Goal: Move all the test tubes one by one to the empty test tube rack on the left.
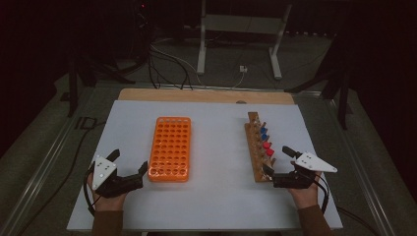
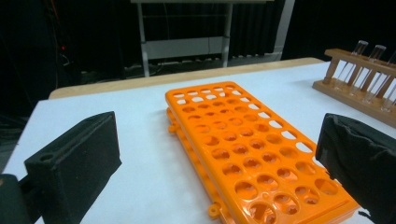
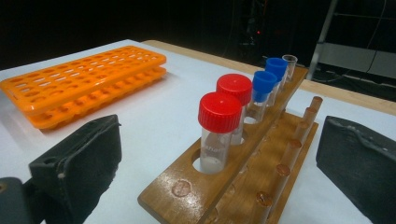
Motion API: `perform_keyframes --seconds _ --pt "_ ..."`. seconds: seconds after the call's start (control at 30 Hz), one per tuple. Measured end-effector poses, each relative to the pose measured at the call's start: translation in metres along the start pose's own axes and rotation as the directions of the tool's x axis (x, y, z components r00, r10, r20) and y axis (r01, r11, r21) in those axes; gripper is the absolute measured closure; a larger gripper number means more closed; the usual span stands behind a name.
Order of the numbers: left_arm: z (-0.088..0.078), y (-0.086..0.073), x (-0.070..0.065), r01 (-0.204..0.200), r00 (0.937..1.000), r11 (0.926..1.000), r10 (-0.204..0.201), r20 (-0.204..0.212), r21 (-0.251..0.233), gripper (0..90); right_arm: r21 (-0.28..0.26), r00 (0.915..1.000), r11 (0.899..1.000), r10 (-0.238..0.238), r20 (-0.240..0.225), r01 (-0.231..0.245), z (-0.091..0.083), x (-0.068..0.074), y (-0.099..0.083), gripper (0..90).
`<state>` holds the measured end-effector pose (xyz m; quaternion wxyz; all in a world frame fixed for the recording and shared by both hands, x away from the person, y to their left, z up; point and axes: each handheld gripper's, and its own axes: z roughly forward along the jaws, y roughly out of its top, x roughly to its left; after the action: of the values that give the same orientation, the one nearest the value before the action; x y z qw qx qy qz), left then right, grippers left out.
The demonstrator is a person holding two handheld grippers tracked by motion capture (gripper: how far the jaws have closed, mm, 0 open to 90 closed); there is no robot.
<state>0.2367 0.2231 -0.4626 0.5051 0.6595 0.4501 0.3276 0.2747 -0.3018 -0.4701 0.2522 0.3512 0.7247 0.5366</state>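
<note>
A white-topped table (image 1: 216,196) with a bare wooden strip along its far edge is seen from above, and everything else is carried on it. The largest thing on it is a flat orange plastic tube rack (image 1: 170,147) with rows of round holes, all of them empty; it is laid left of the middle, its long side running away from the person. In the left gripper view the same orange rack (image 2: 243,149) is seen to be made of two perforated layers, one above the other.

Right of the middle, well apart from the orange rack, a brown wooden test-tube rack (image 1: 259,147) with a row of drying pegs is placed, also lengthwise. Clear tubes are held upright in its holes: two with red screw caps (image 3: 219,112) nearest the person, then two with blue screw caps (image 3: 265,80), then an uncapped clear tube (image 3: 290,63) at the far end.

The left claw (image 1: 129,164) is held low at the near left corner of the orange rack, just beside it; its jaws are spread wide apart and nothing is gripped between them. The right claw (image 1: 279,160) is held at the near end of the wooden rack, its jaws likewise spread wide and empty, with the nearest red-capped tube (image 3: 218,133) lying ahead between them, untouched by either pad.
</note>
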Motion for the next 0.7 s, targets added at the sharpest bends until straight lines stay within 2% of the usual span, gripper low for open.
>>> perform_keyframes --seconds 0.2,0.37,0.6,0.7 --pt "0.003 -0.001 -0.001 -0.001 1.0000 0.9999 0.001 -0.004 0.014 0.4 -0.002 1.0000 1.000 -0.002 -0.004 0.002 -0.001 -0.001 0.001 0.7" --pt "0.002 -0.001 0.001 0.020 0.9997 0.9998 -0.020 -0.017 0.004 0.4 0.011 1.0000 1.000 0.006 -0.003 -0.006 -0.002 -0.003 0.003 1.1" --pt "0.004 -0.001 0.000 0.013 0.9996 0.9999 -0.013 -0.026 0.010 0.5 0.060 0.9999 0.998 -0.012 -0.001 0.012 -0.004 0.000 0.014 21.2" --pt "0.004 -0.002 0.000 0.012 0.9995 0.9998 -0.011 -0.028 0.013 0.5 0.079 0.9996 0.996 -0.027 -0.011 0.028 -0.002 0.001 0.020 34.3"
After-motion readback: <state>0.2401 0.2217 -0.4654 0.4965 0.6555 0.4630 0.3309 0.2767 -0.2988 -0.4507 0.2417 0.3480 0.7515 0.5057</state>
